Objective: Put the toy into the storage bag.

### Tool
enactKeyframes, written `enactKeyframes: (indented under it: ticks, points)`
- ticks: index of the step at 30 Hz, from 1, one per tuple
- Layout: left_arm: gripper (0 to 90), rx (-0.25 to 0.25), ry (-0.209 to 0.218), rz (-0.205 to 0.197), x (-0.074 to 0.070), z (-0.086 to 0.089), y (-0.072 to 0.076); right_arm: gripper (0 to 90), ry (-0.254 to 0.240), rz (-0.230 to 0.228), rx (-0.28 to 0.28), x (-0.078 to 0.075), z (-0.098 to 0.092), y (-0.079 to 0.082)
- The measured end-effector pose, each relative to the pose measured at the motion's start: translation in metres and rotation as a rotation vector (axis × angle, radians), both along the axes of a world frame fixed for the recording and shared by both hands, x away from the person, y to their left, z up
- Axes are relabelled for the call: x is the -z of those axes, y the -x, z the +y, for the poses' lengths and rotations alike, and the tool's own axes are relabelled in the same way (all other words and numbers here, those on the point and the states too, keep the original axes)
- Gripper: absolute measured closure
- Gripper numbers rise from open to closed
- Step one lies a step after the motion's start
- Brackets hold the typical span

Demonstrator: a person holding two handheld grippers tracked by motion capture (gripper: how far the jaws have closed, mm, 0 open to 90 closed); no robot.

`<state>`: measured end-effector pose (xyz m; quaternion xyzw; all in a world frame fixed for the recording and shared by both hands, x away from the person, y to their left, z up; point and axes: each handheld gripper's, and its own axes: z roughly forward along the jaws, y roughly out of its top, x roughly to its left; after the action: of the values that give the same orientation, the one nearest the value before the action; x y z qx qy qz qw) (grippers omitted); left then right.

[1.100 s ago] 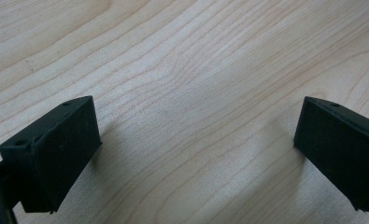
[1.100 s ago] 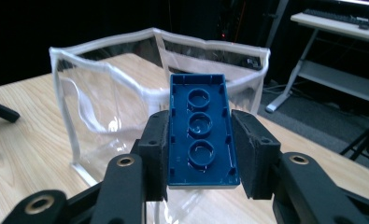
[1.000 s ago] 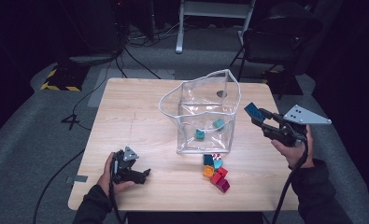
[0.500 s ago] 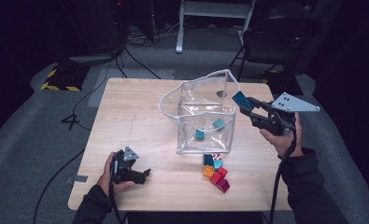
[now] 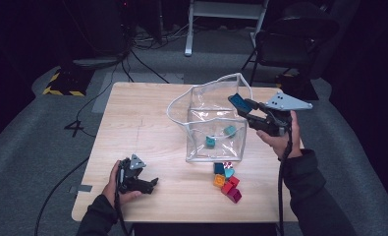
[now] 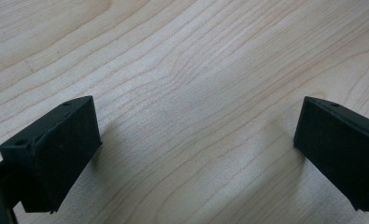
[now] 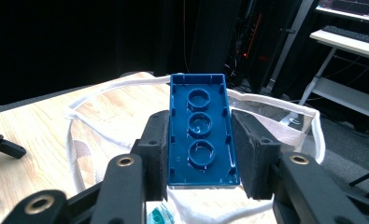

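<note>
Your right gripper (image 5: 246,104) clamps a dark blue brick (image 7: 202,129) above the clear bag (image 5: 216,147) at frame centre; release it inside next. Your left gripper (image 5: 147,184) rests open, empty, lower left.

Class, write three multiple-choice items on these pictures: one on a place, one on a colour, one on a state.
1. Where does the loose pile of bricks lie?
A. in front of the clear bag
B. on the chair
C. under the left claw

2. What colour is the brick in the right claw?
A. red
B. dark blue
C. yellow

3. How is the left claw?
A. shut on a brick
B. open over bare table
C. inside the bag

Key: 1 A, the high view shows it; 2 B, the right claw's view; 3 B, jaws apart.
</note>
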<state>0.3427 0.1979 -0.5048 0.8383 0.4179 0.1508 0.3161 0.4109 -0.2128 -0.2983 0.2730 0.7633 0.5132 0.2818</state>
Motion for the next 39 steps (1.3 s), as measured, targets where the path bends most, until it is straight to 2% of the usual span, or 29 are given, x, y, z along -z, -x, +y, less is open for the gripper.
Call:
enactKeyframes:
  ticks: [6,8,10,14,24,26,32,39]
  points:
    - [0.6,-0.001,0.0,0.0,0.0,0.0,0.0,59.7,0.017,0.007,0.031,0.005,0.01,-0.005]
    - [0.6,-0.001,0.001,0.0,0.0,0.0,0.0,54.2,0.013,0.015,0.058,0.007,0.013,-0.007]
    - [0.6,-0.002,0.002,0.0,0.0,0.0,0.0,48.9,0.019,0.029,0.06,0.008,0.015,-0.007]
    - [0.6,-0.001,0.002,0.0,0.0,0.0,0.0,46.9,0.014,0.023,0.074,0.009,0.013,-0.005]
    - [0.6,-0.001,0.002,0.0,0.0,0.0,0.0,37.7,0.005,0.005,0.069,0.011,0.0,0.005]
    - [0.6,-0.001,0.001,0.0,0.0,0.0,0.0,34.0,0.004,-0.006,0.078,0.011,-0.005,0.009]
    - [0.6,0.0,0.0,0.0,0.0,0.0,0.0,29.9,-0.029,-0.01,0.079,0.014,-0.023,0.022]
    - [0.6,0.0,0.0,0.0,0.0,0.0,0.0,26.4,-0.028,0.013,0.071,0.035,-0.04,0.038]
